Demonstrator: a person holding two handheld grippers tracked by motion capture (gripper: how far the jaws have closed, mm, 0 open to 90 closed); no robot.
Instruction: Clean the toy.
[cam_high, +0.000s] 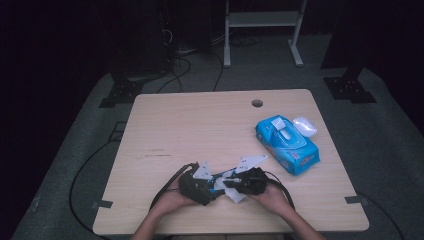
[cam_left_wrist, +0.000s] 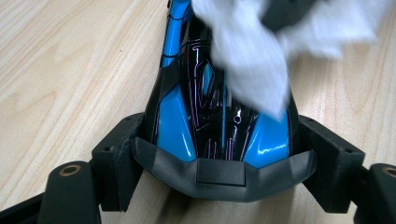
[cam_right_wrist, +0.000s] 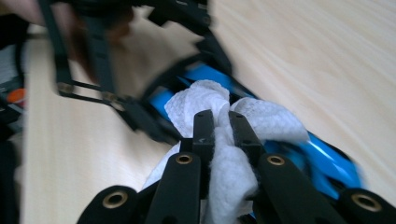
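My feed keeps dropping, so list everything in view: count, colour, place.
toy car: one, blue and black, near table edge, clamped between the left tool's jaws.
wipe: one, white, pinched in the right tool, lying on the car.
wipe pack: one, blue, right side of table.
lid: one, clear-white, beside the pack's far end.
table: one, light wood, with a hole near the far edge.
frame: one, white, on the floor behind the table.
left tool: black, shut on the car.
right tool: black, shut on the wipe.
hands: two, at the near edge.
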